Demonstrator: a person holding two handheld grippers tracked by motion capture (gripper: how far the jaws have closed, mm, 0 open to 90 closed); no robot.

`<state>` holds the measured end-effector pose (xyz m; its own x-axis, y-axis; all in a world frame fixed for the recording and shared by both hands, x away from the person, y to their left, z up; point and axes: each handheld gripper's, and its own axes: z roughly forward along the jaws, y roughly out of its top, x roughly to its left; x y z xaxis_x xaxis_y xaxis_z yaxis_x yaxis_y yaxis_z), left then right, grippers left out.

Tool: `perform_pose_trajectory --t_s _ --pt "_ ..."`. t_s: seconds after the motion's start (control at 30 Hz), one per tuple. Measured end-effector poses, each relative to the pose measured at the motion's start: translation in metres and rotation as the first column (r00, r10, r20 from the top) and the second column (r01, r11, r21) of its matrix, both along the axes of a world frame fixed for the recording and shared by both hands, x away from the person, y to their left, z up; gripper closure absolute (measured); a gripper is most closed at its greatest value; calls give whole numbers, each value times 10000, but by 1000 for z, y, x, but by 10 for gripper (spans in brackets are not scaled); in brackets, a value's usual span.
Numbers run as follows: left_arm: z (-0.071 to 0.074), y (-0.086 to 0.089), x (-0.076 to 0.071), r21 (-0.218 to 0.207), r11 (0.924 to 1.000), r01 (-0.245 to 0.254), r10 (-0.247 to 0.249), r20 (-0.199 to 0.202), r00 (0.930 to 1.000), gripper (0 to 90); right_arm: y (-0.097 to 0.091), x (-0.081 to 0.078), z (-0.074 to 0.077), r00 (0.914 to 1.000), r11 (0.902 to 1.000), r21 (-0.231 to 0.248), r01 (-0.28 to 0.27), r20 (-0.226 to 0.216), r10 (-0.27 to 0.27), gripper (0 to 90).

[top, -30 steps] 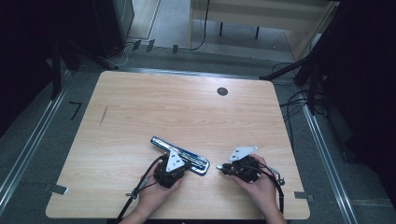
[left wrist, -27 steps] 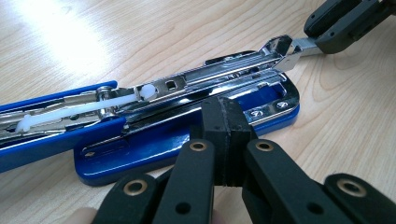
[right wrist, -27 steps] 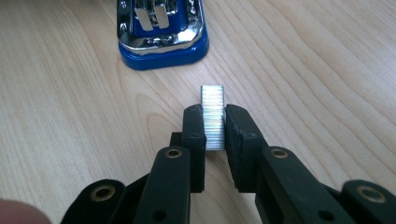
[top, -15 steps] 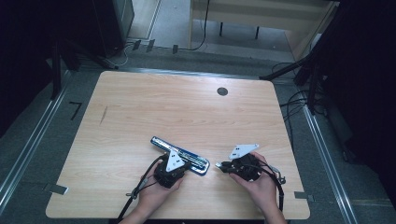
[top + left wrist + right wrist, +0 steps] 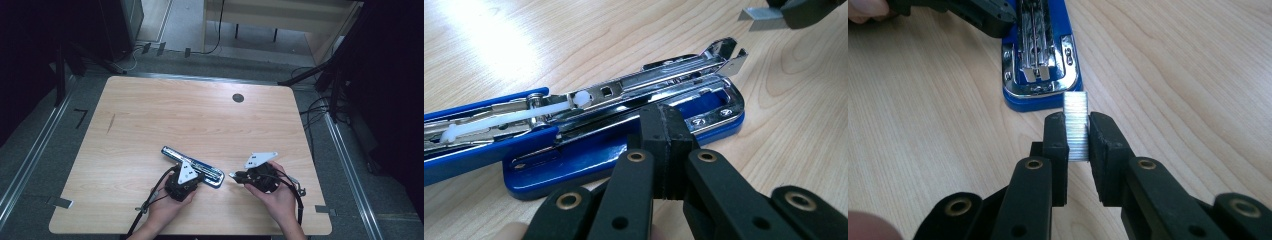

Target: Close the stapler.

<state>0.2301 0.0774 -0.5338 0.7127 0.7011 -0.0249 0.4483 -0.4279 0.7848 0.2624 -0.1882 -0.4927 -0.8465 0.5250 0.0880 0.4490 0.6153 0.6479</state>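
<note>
Right now it's the loading step, I'd say: blue metal-and-plastic stapler (image 5: 192, 166) lies opened near the wooden table's (image 5: 190, 120) front edge, chrome magazine exposed. Left gripper (image 5: 663, 145), jaws together w/ nothing between, presses on the stapler base. Right gripper (image 5: 1077, 136) is clamped on a silver strip of staples (image 5: 1076, 125), just short of the magazine's front end. Next: line the strip up w/ the channel & slide in.

Both hands sit at the near edge. The left tool (image 5: 187, 172) is fully closed. The right tool (image 5: 235, 175) pinches, pointing left.
</note>
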Motion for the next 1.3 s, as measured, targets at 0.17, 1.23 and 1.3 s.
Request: perform_pose_trajectory --t_s 0.17,1.23,1.3 --pt "0 0 0 18 10000 15 -15 11 10000 900 1 1 6 10000 9998 205 51 -4 -51 800" --pt "0 0 0 46 10000 49 -50 53 10000 900 40 7 21 9993 9987 343 -376 -54 378 800" --pt "0 0 0 78 9999 64 -65 85 9999 900 43 8 20 9991 9987 277 -420 -59 422 800"
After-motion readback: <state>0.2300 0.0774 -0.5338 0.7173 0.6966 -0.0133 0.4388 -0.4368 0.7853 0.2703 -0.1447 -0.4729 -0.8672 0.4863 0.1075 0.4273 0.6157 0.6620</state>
